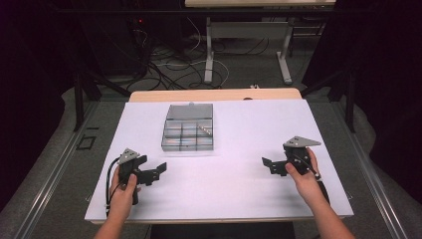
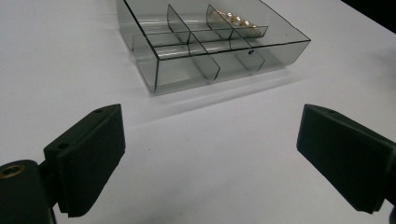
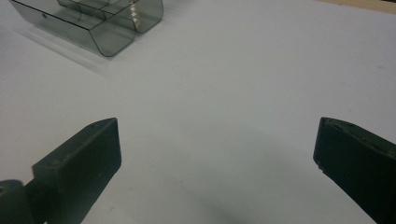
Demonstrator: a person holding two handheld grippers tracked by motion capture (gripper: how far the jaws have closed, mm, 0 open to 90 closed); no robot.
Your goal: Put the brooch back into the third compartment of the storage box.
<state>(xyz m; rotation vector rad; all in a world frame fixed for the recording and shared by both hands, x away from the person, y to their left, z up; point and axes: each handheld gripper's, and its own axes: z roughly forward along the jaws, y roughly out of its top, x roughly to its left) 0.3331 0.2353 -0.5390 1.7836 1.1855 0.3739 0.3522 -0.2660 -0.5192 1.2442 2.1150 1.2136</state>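
Observation:
A clear plastic organiser box (image 1: 188,133) with several compartments lies on the white table sheet (image 1: 234,149), toward the back centre. One right-hand compartment holds small golden pieces (image 2: 236,21). My left gripper (image 1: 155,172) rests at the front left, a hand around its body, jaws wide open and empty. In the left gripper view the box (image 2: 205,46) lies just ahead of the jaws. My right gripper (image 1: 268,165) sits at the front right, held by the other hand, jaws open with nothing between them. In the right gripper view the box's corner (image 3: 107,42) is at the upper left.
The white sheet covers a wooden tabletop (image 1: 214,94) whose far edge shows behind it. Beyond the table, cables (image 1: 164,69) and metal table legs (image 1: 209,50) lie on the grey floor. Dark frame bars (image 1: 79,99) stand at both sides.

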